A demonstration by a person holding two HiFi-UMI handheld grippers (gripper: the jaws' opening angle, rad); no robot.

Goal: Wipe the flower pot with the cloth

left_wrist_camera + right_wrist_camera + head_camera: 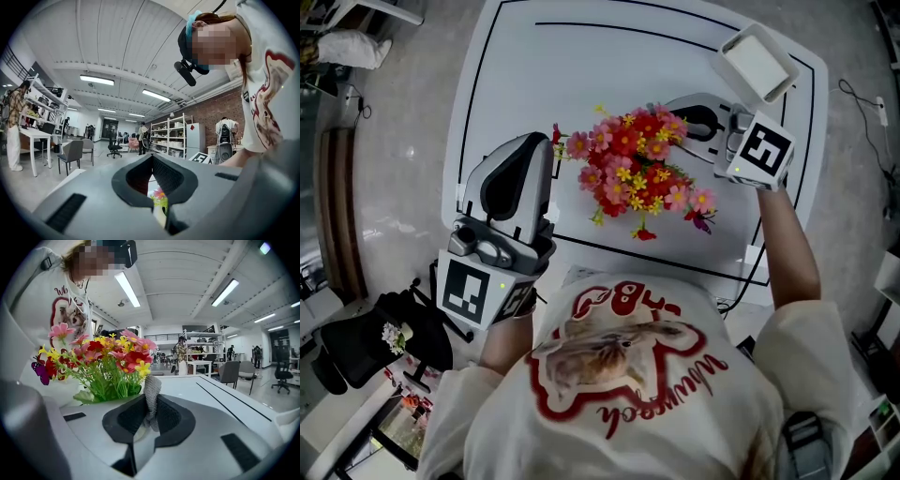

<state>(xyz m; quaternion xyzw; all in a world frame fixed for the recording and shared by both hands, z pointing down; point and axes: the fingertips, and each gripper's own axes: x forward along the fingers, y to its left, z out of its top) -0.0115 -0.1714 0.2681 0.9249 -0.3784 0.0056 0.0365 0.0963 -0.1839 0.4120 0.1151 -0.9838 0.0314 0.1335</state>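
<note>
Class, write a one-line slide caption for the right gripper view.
Right tool pinching a grey cloth in front of red, pink and yellow flowers on a white table.

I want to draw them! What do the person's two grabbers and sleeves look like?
The left gripper and right gripper are smooth light-grey plastic shells with black ribbed pads. Each carries a white cube with black square markers. The person wears a white short-sleeved T-shirt with red print.

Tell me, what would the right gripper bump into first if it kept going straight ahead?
Most likely the flowers: the right gripper, shut on the grey cloth, points toward the bunch close ahead, slightly to one side. How near is hard to judge.
</note>
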